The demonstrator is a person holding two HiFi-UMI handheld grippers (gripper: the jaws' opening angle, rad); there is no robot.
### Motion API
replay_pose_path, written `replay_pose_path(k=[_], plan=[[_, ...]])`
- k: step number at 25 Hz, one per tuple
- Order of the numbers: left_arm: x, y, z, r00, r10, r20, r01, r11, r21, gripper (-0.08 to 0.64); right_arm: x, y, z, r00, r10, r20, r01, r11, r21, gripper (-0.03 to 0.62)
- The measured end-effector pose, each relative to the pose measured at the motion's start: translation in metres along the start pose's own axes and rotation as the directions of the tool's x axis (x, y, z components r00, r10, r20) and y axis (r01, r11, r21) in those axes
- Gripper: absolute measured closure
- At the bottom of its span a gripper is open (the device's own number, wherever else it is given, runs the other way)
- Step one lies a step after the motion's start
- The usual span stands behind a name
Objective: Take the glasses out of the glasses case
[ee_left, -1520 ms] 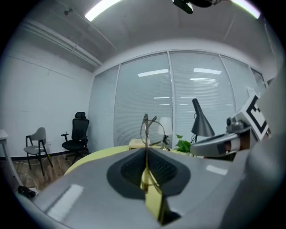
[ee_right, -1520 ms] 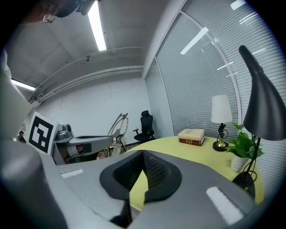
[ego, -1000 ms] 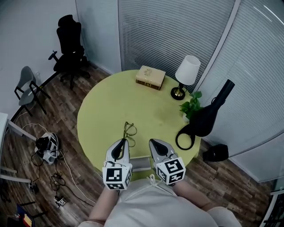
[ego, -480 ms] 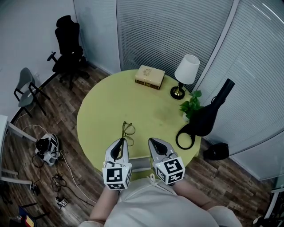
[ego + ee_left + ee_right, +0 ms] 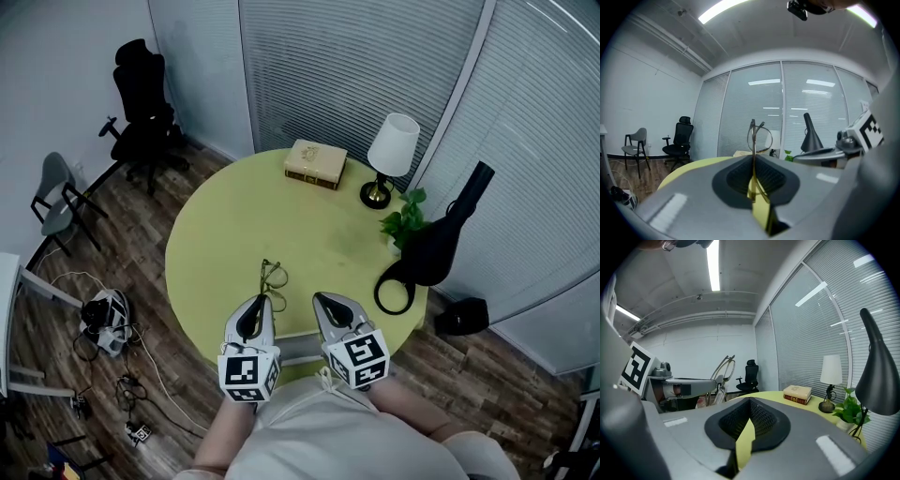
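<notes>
On my surface (image 5: pixel 216 234) the book (image 5: pixel 316 163) lies farthest, the lamp (image 5: pixel 392 157) right of it, the plant (image 5: pixel 405 225) nearer; the glasses (image 5: pixel 272 277) are close before me, possibly the case (image 5: pixel 298 349) at the near edge.

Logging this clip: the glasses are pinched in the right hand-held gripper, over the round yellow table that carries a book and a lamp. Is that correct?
No: the left hand-held gripper pinches the glasses, as the left gripper view shows, its jaws shut on the thin frame. The right hand-held gripper holds nothing. The round yellow table, book and lamp are as stated.
</notes>
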State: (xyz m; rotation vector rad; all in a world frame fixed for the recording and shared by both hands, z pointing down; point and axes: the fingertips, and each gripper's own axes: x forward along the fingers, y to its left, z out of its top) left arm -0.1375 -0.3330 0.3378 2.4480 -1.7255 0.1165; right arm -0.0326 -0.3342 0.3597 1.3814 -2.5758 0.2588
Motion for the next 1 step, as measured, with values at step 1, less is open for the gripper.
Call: replay_pose_path(k=[1], plan=[[0.0001, -0.0009, -0.0012, 1.000, -0.003, -0.004, 0.003, 1.000, -0.007, 0.545, 0.0001, 0.0000, 0.0002, 1.000, 0.000, -0.002, 0.000, 1.000, -0.005, 0.592]])
